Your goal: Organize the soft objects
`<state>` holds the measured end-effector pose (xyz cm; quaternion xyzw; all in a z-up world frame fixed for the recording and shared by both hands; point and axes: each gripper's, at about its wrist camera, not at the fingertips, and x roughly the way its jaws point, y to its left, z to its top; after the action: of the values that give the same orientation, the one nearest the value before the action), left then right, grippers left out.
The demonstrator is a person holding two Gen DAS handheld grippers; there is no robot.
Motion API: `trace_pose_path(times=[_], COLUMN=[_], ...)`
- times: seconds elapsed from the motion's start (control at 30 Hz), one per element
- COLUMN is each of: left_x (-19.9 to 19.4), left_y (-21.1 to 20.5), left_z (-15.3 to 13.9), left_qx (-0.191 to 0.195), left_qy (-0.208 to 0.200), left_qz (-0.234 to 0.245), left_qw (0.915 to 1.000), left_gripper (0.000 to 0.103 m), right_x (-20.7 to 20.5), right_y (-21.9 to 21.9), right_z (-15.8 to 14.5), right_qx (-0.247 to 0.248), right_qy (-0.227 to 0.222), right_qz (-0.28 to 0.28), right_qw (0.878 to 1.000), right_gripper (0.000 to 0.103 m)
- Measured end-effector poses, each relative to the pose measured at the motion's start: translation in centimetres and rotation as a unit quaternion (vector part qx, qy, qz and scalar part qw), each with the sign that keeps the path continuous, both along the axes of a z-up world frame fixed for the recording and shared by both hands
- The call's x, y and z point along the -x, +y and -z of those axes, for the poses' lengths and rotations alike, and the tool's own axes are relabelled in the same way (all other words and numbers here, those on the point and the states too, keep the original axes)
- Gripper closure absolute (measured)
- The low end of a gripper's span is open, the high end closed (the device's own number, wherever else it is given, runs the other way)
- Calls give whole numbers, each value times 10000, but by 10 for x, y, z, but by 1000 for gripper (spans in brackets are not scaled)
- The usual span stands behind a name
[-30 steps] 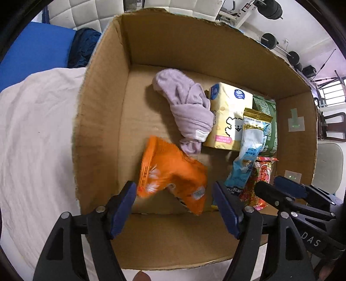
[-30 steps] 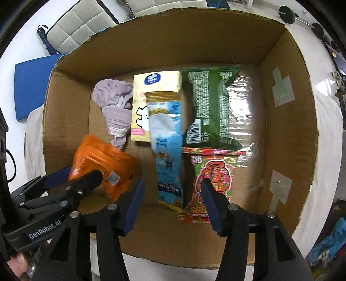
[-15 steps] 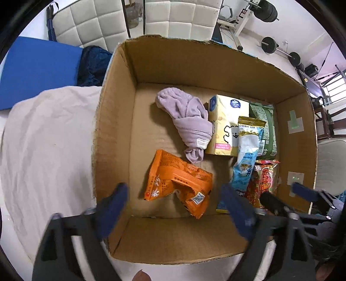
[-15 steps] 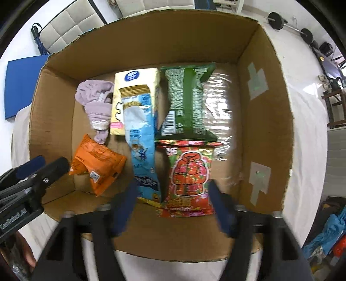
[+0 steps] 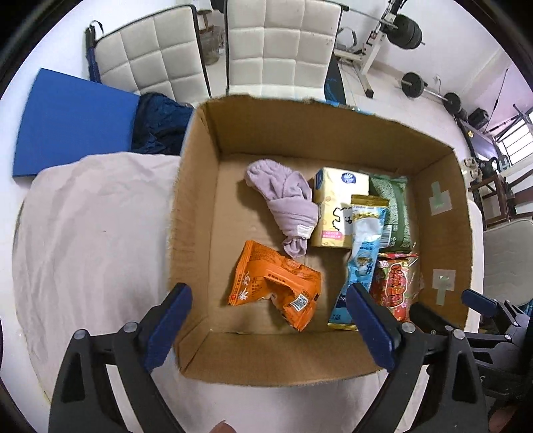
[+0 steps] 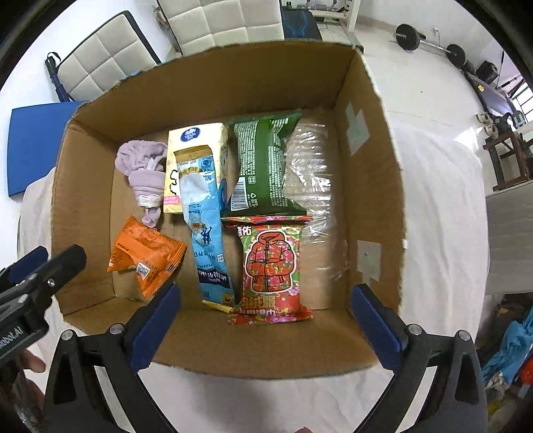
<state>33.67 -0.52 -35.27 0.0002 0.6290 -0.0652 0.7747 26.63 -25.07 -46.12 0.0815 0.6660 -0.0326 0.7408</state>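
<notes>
An open cardboard box [image 5: 196, 233] lies below both grippers. On its floor are an orange snack packet [image 5: 269, 286], a lilac rolled towel [image 5: 286, 203], a yellow tissue pack [image 5: 336, 206], a blue-white pouch [image 5: 363, 253], a green packet [image 6: 263, 166] and a red floral packet [image 6: 271, 269]. My left gripper [image 5: 268, 293] hangs open above the orange packet, touching nothing. My right gripper [image 6: 265, 293] hovers over the red packet and the pouch [image 6: 203, 226]; its jaws are opening with nothing between them.
The box stands on a wrinkled white sheet [image 5: 93, 233]. A clear plastic bag [image 6: 313, 200] lines the box's right side. Beyond the box are a blue mat [image 5: 73, 123], a dark blue cloth [image 5: 160, 130], white padded chairs [image 5: 283, 46] and barbell weights [image 5: 409, 30].
Both grippers opened wide and rose away from the box. The orange packet left the left jaws and the blue-white pouch left the right jaws; both now lie on the box floor.
</notes>
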Motion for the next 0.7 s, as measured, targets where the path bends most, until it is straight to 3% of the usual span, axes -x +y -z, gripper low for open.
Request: trace_pose_path(times=[0.33, 0.7], left_x=[70, 172], left_y=[9, 6], left_z=[-86, -203], left_qx=[140, 111], left_qy=[-784, -1594], left_qz=[-211, 59], left_qw=[9966, 9871], left_gripper=[8, 8], right_x=[49, 163], right_y=[-2, -2], right_z=[-71, -194], right_qx=[-99, 106], right_qy=[-595, -1620], right_qz=[39, 80], right_qw=[9982, 9867], right_gripper=[0, 0])
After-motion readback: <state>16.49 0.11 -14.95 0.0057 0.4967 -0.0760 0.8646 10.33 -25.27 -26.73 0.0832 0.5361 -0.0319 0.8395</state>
